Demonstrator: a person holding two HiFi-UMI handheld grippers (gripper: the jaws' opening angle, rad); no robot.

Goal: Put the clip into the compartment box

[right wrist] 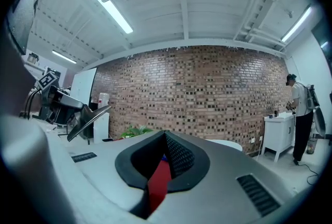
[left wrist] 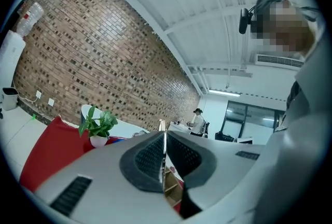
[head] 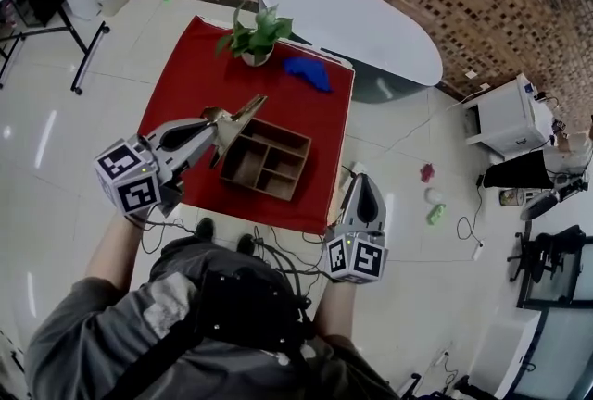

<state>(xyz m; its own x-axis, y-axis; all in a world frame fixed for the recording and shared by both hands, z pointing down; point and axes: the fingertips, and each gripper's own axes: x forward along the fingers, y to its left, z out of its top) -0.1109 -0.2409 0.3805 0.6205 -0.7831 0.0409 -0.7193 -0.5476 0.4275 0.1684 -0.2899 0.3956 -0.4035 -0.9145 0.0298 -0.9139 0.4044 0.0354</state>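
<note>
My clip (head: 243, 109) is pinched edge-on in my left gripper (head: 220, 131), a thin metal sliver with its tail angling up, hanging over the back-left corner of the compartment box (head: 267, 159). The box is brown wood, open-topped and divided into cells, sitting slightly skewed on the red cloth (head: 185, 79).

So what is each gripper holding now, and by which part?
The greyish metal clip, pinched by a thin flat end between the jaws of the left gripper. The right gripper holds nothing.
</note>
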